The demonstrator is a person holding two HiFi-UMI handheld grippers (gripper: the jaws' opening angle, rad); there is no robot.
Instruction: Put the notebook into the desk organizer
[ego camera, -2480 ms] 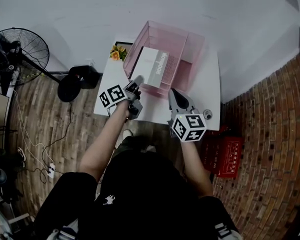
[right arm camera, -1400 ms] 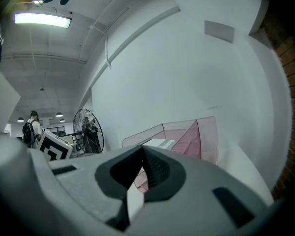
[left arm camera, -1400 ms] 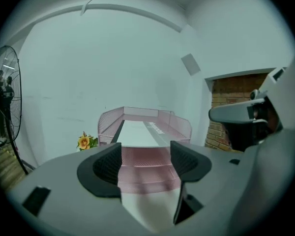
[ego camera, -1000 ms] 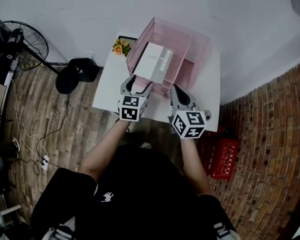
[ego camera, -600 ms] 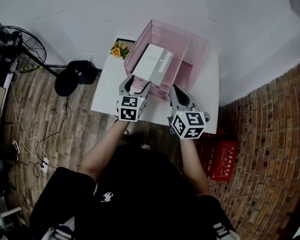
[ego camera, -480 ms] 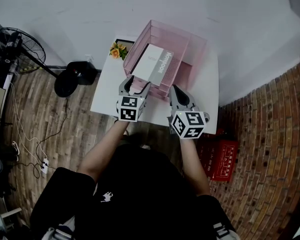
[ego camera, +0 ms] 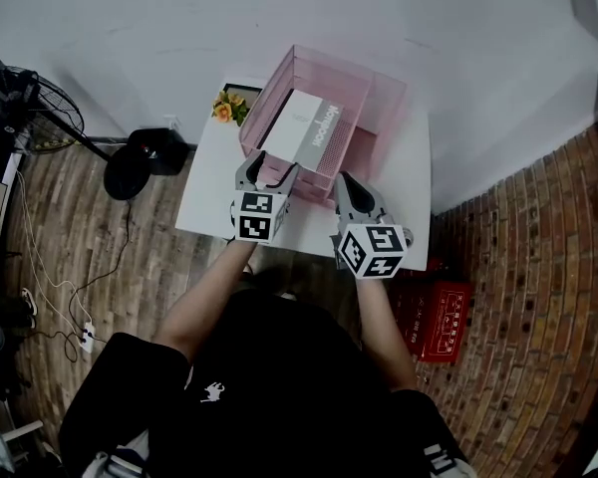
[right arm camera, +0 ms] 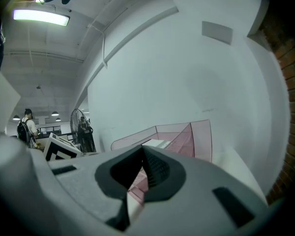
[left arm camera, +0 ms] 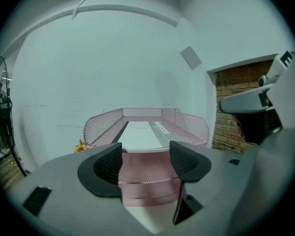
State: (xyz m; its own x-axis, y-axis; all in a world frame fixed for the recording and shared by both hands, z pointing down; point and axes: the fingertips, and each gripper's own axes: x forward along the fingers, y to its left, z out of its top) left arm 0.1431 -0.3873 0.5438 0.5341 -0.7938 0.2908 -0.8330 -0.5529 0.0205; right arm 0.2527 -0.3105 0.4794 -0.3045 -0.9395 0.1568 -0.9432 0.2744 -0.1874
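The pink mesh desk organizer [ego camera: 364, 103] stands at the back of the white table [ego camera: 211, 192]. The white and grey notebook [ego camera: 301, 127] lies flat in its left tray. My left gripper [ego camera: 266, 170] is open just in front of that tray, nothing between its fingers. In the left gripper view the organizer's front wall [left arm camera: 145, 173] shows through the open left gripper [left arm camera: 145, 154], with the notebook [left arm camera: 140, 134] beyond. My right gripper [ego camera: 351, 191] is shut and empty, right of the left one, short of the organizer. The right gripper view shows the organizer [right arm camera: 191, 132] and notebook [right arm camera: 155, 143] past the right gripper [right arm camera: 143, 149].
A small pot of yellow flowers [ego camera: 225, 107] stands left of the organizer. A small round object [ego camera: 407, 235] sits at the table's right front edge. On the floor are a fan [ego camera: 20, 98], a black object [ego camera: 145, 162] and a red crate [ego camera: 434, 317]. A person [right arm camera: 27, 124] stands far off.
My left gripper has swung from the notebook's left near corner to straight in front of the tray, jaws open. The notebook stays in the organizer. The right gripper has barely moved.
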